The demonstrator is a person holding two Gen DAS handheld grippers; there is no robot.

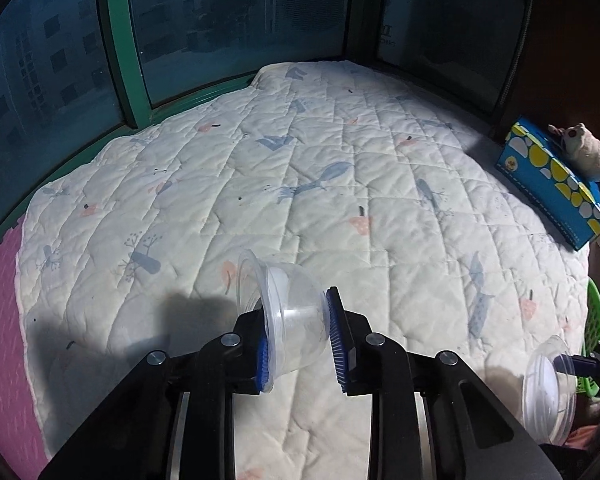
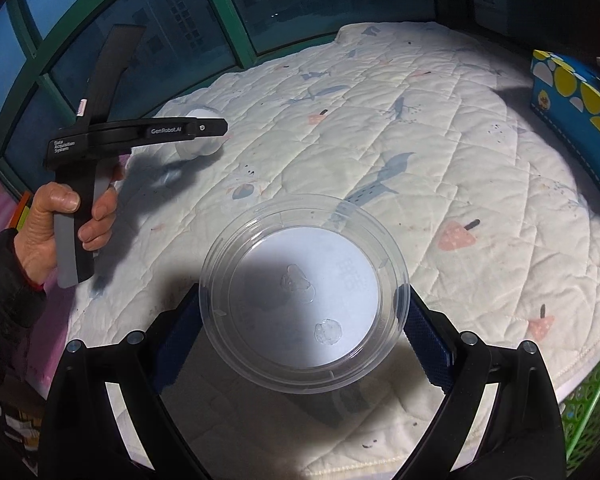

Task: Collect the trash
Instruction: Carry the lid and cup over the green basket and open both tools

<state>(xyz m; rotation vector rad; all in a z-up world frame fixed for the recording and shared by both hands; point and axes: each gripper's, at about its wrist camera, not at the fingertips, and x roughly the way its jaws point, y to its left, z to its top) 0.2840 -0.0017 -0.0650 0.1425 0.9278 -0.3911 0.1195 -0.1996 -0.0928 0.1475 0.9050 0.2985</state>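
A clear plastic cup (image 1: 288, 288) lies sideways between the blue pads of my left gripper (image 1: 296, 320), which is shut on it, rim at the left pad and base at the right. It hangs just above the white quilt (image 1: 300, 160). In the right wrist view that left gripper (image 2: 216, 128) shows side-on in a person's hand (image 2: 56, 232), its cup (image 2: 200, 144) partly hidden. My right gripper (image 2: 304, 300) is shut on a wide clear plastic bowl (image 2: 300, 264) whose mouth faces the camera; the same bowl (image 1: 548, 392) appears low right in the left wrist view.
A green mesh basket (image 2: 588, 420) stands at the quilt's right edge. A blue box with yellow dots (image 1: 552, 180) carries a plush toy (image 1: 584, 148) at the far right. Green-framed windows (image 1: 120, 60) run behind the quilt; a pink mat (image 1: 0, 320) lies left.
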